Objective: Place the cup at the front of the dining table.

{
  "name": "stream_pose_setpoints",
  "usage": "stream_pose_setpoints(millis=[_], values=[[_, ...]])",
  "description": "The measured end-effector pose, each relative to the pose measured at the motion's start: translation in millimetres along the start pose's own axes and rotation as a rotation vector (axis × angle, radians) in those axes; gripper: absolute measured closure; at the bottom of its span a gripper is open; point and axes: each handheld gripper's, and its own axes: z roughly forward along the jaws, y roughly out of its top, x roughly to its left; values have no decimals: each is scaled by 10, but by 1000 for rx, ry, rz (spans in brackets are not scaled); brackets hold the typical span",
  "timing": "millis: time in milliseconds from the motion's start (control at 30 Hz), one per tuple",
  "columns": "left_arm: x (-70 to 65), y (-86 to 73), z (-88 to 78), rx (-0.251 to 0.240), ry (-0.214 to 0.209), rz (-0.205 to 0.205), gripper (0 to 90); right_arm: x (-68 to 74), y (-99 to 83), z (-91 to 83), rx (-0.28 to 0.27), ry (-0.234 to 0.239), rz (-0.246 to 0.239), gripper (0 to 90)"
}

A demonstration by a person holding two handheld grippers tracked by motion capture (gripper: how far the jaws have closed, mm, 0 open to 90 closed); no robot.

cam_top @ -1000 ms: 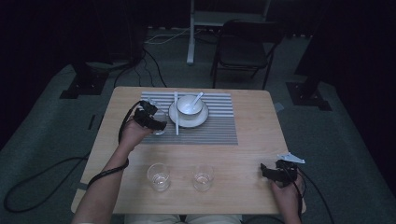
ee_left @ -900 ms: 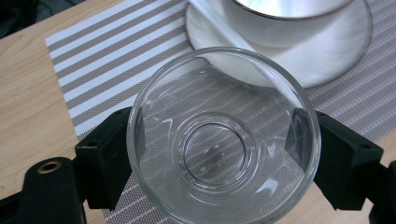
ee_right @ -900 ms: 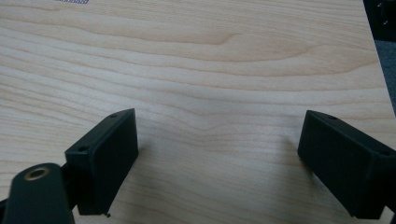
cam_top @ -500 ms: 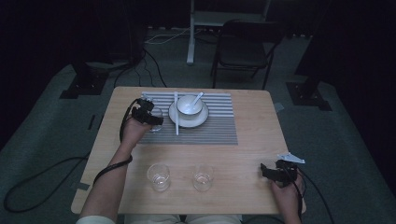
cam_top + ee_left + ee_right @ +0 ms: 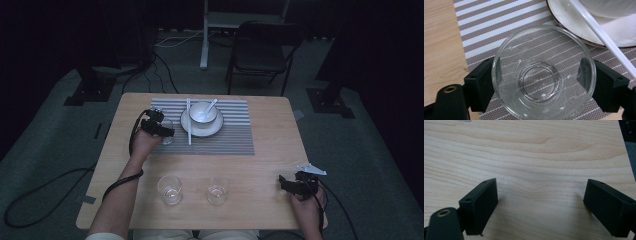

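Clearly the left gripper [image 5: 159, 126] had a small clear glass [image 5: 544, 72] between its jaws, one black pad against each side of the wall, at the left edge of the striped placemat [image 5: 235, 135] on the far half of the wooden table [image 5: 270, 165]. From the left gripper view the glass stood upright and empty, mouth up, its base over the mat's stripes; whether it rested on the mat or hung just above it I could not tell. Immediately to its right lay a white stick [image 5: 188, 127], long axis running near to far, resting across the rim of the white saucer [image 5: 191, 129] that carried a white bowl [image 5: 202, 113] with a spoon [image 5: 212, 105] in it. Any move of the glass rightward would meet that stick first, I judged, so the free way was left or nearward. Two more glasses [image 5: 170, 189] [image 5: 217, 190] stood side by side near the table's near edge. The right gripper [image 5: 295, 185] rested at the near right corner, jaws spread wide over bare wood, holding nothing, well apart from everything
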Motion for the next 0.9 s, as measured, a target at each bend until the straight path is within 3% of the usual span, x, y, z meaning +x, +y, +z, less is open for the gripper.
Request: stream_pose_setpoints(millis=[167, 233, 367, 400, 633, 700, 767, 900], values=[[3, -31, 12, -21, -6, -21, 172, -1, 0, 1, 0, 0, -1, 116], [16, -58, 9, -32, -32, -39, 152, -1, 0, 0, 0, 0, -1, 116], [18, -110, 30, -28, -47, -57, 75, -1, 0, 1, 0, 0, -1, 116], [16, -118, 46, -14, -60, -61, 13, -1, 0, 0, 0, 0, -1, 116], [66, -232, 42, -29, -50, -79, 13, -1, 0, 0, 0, 0, 0, 116], [81, -271, 29, -39, -50, -75, 13, -1, 0, 0, 0, 0, -1, 116], [77, -322, 0, -59, -5, -49, 14, -1, 0, 0, 0, 0, -1, 116], [99, -422, -76, -102, -4, -29, 14, 0, 0, 0, 0, 0, 0, 116]])
